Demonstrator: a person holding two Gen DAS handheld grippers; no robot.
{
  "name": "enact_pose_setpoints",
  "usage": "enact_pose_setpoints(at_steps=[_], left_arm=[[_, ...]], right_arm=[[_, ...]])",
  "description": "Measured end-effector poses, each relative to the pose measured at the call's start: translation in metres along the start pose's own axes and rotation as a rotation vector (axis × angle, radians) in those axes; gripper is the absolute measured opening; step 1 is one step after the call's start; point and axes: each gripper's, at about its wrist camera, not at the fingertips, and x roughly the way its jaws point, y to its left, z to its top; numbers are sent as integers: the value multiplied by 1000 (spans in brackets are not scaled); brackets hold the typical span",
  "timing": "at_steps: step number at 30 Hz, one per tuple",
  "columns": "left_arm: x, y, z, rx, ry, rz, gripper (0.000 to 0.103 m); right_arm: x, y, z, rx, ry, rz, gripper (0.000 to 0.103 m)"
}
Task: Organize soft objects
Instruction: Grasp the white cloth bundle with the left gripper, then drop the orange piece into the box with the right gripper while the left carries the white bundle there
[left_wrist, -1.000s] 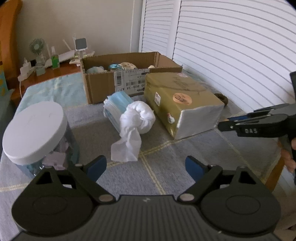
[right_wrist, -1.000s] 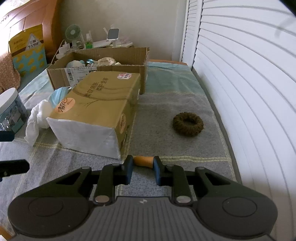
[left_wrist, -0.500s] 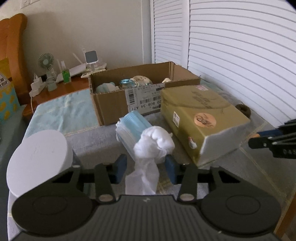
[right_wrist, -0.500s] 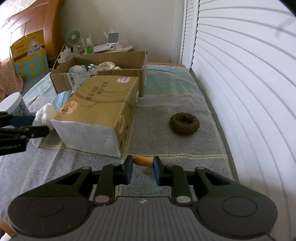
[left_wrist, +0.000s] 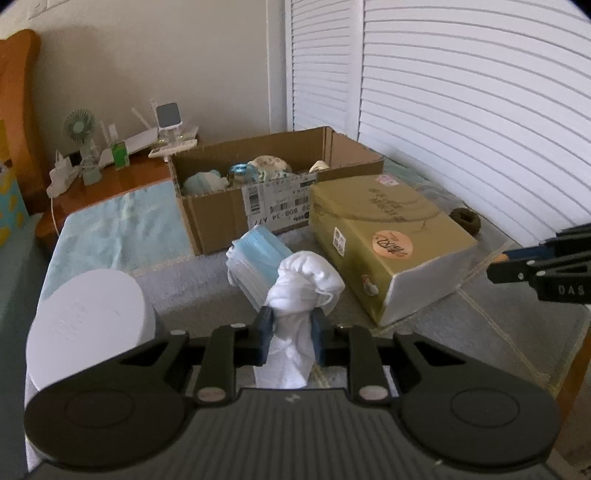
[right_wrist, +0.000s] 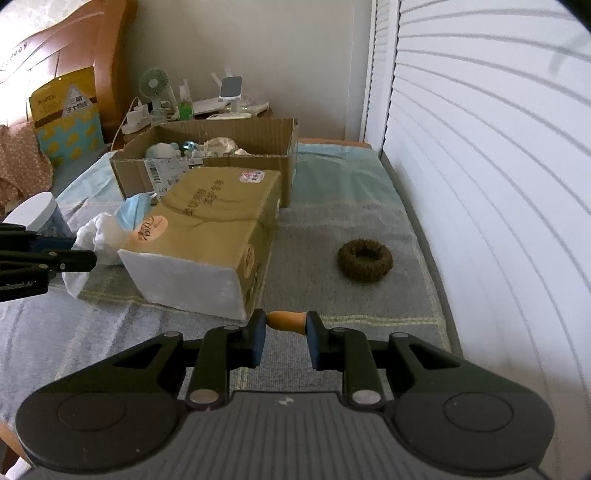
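Left tool (left_wrist: 290, 334) pinches white cloth bundle (left_wrist: 303, 291); right tool (right_wrist: 284, 334) grips orange piece (right_wrist: 286, 320); loose tail may snag masks (left_wrist: 255, 258).

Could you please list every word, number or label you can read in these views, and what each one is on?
"DAS": right gripper, on its side.
"806-34 A77", partly legible and upside down: shipping label on the cardboard box.
Chinese characters and orange sticker on the tissue pack: too blurred to read.
Lettering on the left gripper and the yellow bag: too blurred.
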Motion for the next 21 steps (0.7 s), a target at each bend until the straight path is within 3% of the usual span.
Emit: enact_pose_setpoints(at_steps=[11, 21], left_arm=[[-25, 11, 10, 5, 24, -100, 20], [-43, 20, 37, 53, -10, -137, 20]], right_arm=[[-20, 10, 12, -58, -34, 17, 27], [-28, 18, 61, -101, -117, 44, 27]])
